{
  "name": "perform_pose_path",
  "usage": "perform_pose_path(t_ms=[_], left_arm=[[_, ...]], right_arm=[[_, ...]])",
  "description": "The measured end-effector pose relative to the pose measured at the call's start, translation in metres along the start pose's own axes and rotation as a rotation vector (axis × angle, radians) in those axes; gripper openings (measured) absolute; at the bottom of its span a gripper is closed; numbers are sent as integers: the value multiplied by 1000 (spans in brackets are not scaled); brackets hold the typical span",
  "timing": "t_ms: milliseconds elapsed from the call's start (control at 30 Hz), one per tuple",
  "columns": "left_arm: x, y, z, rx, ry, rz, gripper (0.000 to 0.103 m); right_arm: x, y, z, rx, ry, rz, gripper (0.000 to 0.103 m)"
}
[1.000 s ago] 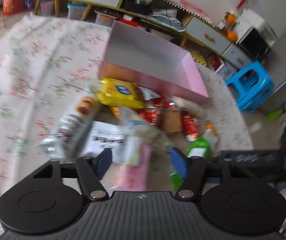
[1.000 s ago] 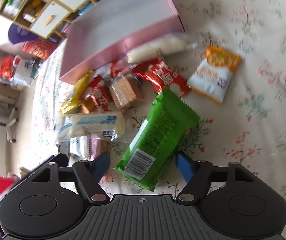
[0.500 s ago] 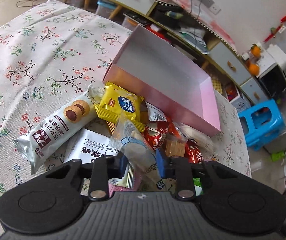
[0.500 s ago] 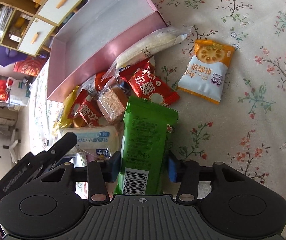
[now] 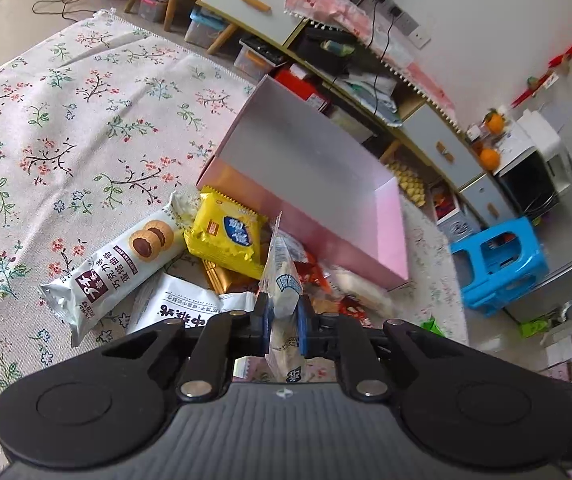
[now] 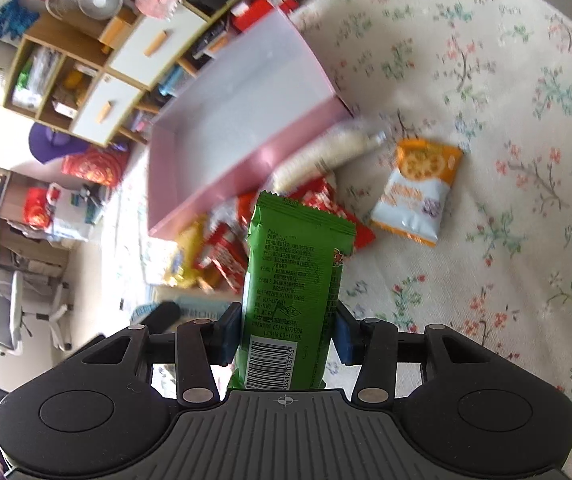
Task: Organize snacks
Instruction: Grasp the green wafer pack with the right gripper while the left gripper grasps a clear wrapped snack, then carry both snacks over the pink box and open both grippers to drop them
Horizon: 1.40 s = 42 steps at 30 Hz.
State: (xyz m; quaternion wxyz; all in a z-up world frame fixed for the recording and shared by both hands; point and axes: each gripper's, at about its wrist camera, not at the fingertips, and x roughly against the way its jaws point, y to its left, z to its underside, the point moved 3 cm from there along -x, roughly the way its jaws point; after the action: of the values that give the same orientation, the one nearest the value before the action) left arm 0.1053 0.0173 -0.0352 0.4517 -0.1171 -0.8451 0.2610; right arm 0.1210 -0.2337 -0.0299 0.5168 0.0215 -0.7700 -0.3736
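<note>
My left gripper (image 5: 283,322) is shut on a clear-and-blue biscuit packet (image 5: 281,280), which stands on edge above the snack pile. Beyond it lies the pink box (image 5: 390,216), open and with nothing inside. A yellow packet (image 5: 225,236) and a long white cookie pack (image 5: 113,268) lie at the box's near wall. In the right wrist view my right gripper (image 6: 286,334) is shut on a green wafer pack (image 6: 298,268), lifted off the cloth. The pink box (image 6: 253,160) sits behind it, with red packets (image 6: 225,256) at its front.
An orange-and-white packet (image 6: 418,192) and a long white rice-cracker roll (image 6: 326,152) lie on the floral tablecloth (image 6: 506,100) right of the box. A white sachet (image 5: 181,308) lies by the left gripper. A blue stool (image 5: 498,264) and cabinets stand beyond the table.
Both grippers closed on their packets: the left on the clear-and-blue biscuit packet, the right on the green pack. The green pack has since risen off the cloth.
</note>
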Motion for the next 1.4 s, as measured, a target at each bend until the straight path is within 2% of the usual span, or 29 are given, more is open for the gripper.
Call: perform_pose_path(t_ms=[133,367,567,700,933,1167,1300,1400], left_arm=[[9,-2,-8,-4,-18,31,11],[12,-19,-55,-89,-141,30,11],[-25,-15,-81,-147,-197,35,11],[-52,-6,-89,-185,-211,66,11],[-80,-12,-99,-343,-123,-1,11],[-87,-4,-96,-384,-24,-18,11],[-86,1,-98,-369,44,-39,12],[-85,2,-98,-395,72,-66,12]], right_arm=[[4,10,-16,-3,-37,15,45],[-1,31,-62,3,-119,46,45],[-23,42,-102,39,-197,19,45],[-44,42,-123,96,-258,6,45],[-79,48,-141,212,-236,81,45],[-113,46,-138,268,-145,140,45],[-119,46,-135,280,-115,151,45],[-118,46,-135,286,-107,157,45]])
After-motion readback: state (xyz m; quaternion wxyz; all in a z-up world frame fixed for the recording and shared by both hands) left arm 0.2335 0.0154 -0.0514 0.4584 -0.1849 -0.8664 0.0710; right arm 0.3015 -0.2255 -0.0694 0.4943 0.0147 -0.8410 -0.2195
